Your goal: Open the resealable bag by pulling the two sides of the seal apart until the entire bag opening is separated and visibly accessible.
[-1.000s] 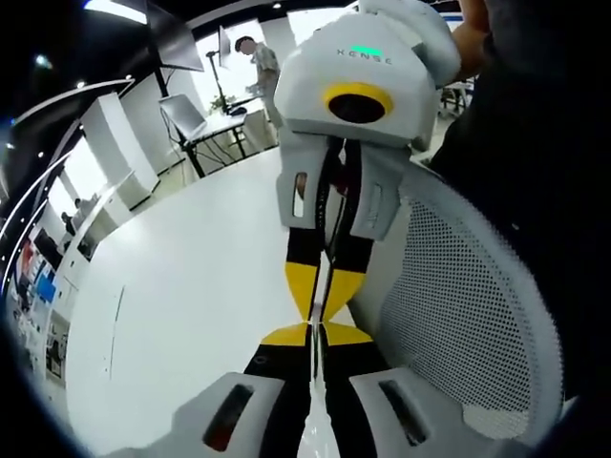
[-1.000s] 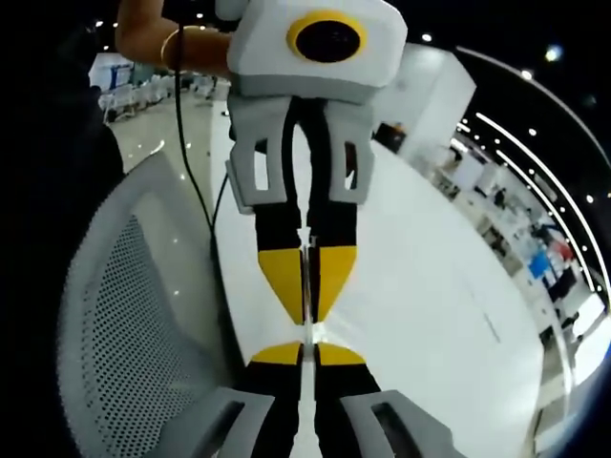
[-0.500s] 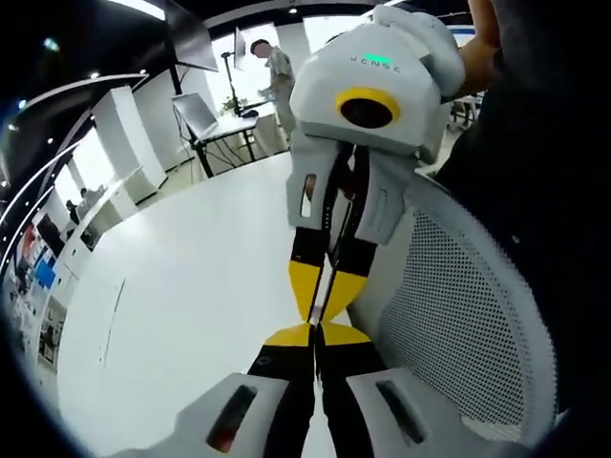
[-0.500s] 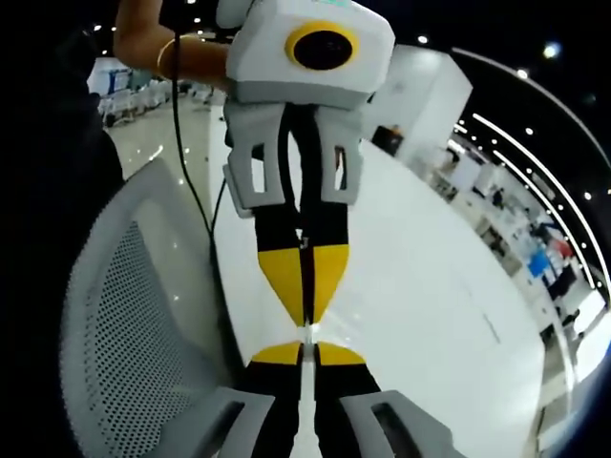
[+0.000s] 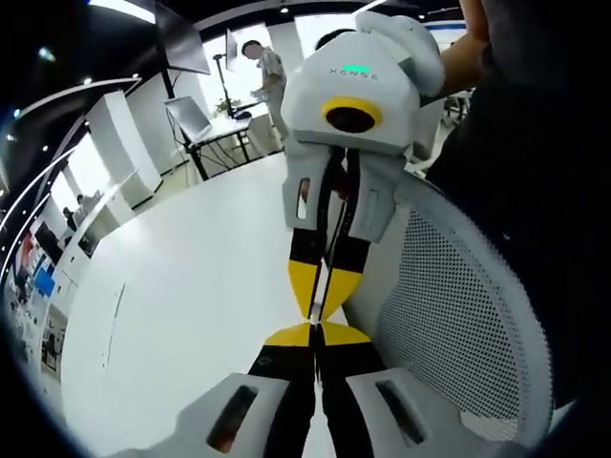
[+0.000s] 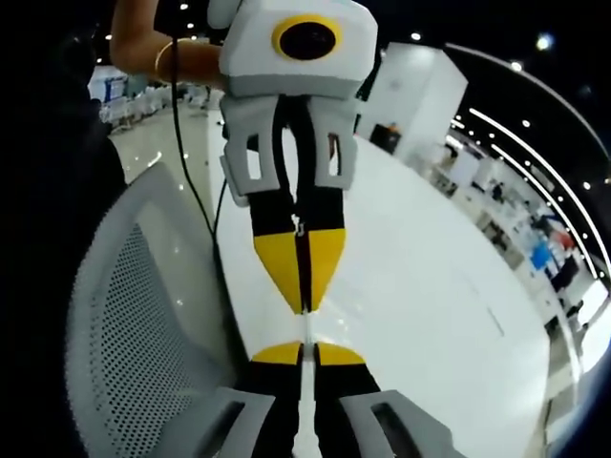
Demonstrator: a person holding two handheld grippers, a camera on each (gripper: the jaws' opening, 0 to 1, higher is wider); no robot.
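Note:
My left gripper (image 5: 315, 331) rises from the bottom of the left gripper view, its yellow-tipped jaws shut. Facing it tip to tip is my right gripper (image 5: 318, 307), also shut and almost touching it. In the right gripper view the same meeting shows from the other side: my right gripper (image 6: 305, 347) below, the left gripper (image 6: 304, 305) pointing down at it. A thin pale sliver runs between each pair of jaws. I cannot tell whether it is bag film or the white table behind. No bag is distinct in either view.
Both grippers hang over a long white table (image 5: 181, 296) (image 6: 430, 315). A white mesh chair back (image 5: 458, 324) (image 6: 134, 324) stands close beside them. A person's forearm (image 6: 153, 43) holds the left gripper, trailing a black cable. Desks and a standing person (image 5: 263, 72) are far behind.
Both views have shifted slightly with the hands, and the facing gripper sits a little higher and more tilted in each. The jaws stay shut and tip to tip.

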